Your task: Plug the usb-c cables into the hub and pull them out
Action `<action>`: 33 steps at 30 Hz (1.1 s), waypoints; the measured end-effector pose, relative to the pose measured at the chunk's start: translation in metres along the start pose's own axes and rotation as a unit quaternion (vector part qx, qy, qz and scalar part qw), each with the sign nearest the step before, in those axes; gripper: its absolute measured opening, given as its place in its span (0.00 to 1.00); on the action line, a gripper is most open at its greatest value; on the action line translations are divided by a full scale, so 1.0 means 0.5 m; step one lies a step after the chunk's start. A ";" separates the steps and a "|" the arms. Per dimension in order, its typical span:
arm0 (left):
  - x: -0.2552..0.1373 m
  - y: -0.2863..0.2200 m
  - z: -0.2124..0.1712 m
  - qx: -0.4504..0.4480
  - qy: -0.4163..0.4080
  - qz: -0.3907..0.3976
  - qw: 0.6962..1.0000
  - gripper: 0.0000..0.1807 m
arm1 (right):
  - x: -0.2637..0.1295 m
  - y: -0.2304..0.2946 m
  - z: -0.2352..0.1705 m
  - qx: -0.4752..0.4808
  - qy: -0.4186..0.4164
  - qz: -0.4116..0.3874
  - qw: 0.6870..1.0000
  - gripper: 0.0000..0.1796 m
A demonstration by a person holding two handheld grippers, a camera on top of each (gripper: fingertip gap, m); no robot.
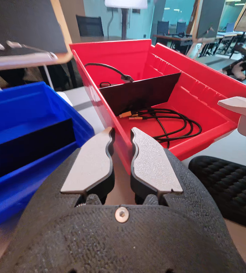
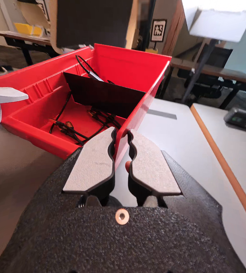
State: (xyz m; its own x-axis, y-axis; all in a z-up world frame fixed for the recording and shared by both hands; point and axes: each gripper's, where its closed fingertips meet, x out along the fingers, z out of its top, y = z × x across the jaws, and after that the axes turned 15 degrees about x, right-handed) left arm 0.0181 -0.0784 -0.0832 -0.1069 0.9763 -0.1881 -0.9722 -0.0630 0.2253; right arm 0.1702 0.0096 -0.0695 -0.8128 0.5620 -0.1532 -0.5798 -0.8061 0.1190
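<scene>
both tongs are gripping the red plastic bin [image 1: 134, 59], one on each long side wall. the left gripper [image 1: 122, 130] is closing its grey textured fingers [image 1: 92, 162] on the wall nearest the blue bin, and the right gripper [image 2: 121, 130] is clamping the opposite wall, with a narrow gap showing around the thin plastic in both views. the bin is sitting tilted over a pale grey table [image 2: 178, 147].

a black divider panel [image 1: 140, 94] is splitting the bin into two compartments. in the near one, a tangle of thin black usb-c cables [image 1: 178, 125] with orange-and-metal plug ends is lying loose on the floor; the exact count is hard to tell, though several plugs are showing. in the far one, a grey metal hub [image 1: 127, 78] with its own black lead is leaning against the divider.

only the left wrist view is showing a blue plastic bin [image 1: 23, 133] with its own black divider, just beside the red one, and a black mesh chair pad [image 1: 230, 192].
</scene>
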 end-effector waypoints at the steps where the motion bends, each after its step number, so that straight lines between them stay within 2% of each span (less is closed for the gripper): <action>1: -0.022 0.022 0.021 0.003 -0.009 0.012 1.000 0.11 | 0.001 0.026 0.026 -0.006 -0.012 0.014 1.000 0.08; 5: -0.132 0.140 0.080 0.006 -0.038 0.078 0.996 0.11 | 0.031 0.169 0.112 -0.023 -0.048 0.084 0.995 0.09; 9: -0.270 0.287 0.085 -0.002 -0.041 0.161 0.986 0.10 | 0.095 0.353 0.143 -0.021 -0.049 0.163 0.985 0.09; 14: -0.429 0.451 0.004 -0.016 -0.005 0.260 0.966 0.08 | 0.181 0.580 0.104 -0.025 -0.025 0.237 0.971 0.09; 19: -0.533 0.558 -0.122 -0.049 0.036 0.318 0.946 0.07 | 0.253 0.742 -0.006 -0.028 0.031 0.284 0.958 0.09; 24: -0.547 0.607 -0.252 -0.084 0.066 0.327 0.939 0.07 | 0.308 0.800 -0.121 -0.040 0.074 0.289 0.954 0.10; 29: -0.482 0.604 -0.368 -0.127 0.135 0.294 0.938 0.10 | 0.363 0.772 -0.212 -0.100 0.106 0.257 0.955 0.12; 30: -0.474 0.606 -0.385 -0.128 0.154 0.285 0.937 0.08 | 0.364 0.764 -0.221 -0.121 0.117 0.252 0.953 0.11; 33: -0.458 0.591 -0.366 -0.158 0.134 0.222 0.953 0.14 | 0.336 0.740 -0.205 -0.107 0.123 0.276 0.947 0.12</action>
State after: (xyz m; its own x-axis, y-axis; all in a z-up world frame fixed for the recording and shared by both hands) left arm -0.2829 -0.3586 -0.1485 -0.5296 0.7541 -0.3885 -0.8289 -0.5573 0.0481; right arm -0.1752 -0.2131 -0.1517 -0.9357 0.0054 -0.3528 -0.0248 -0.9984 0.0506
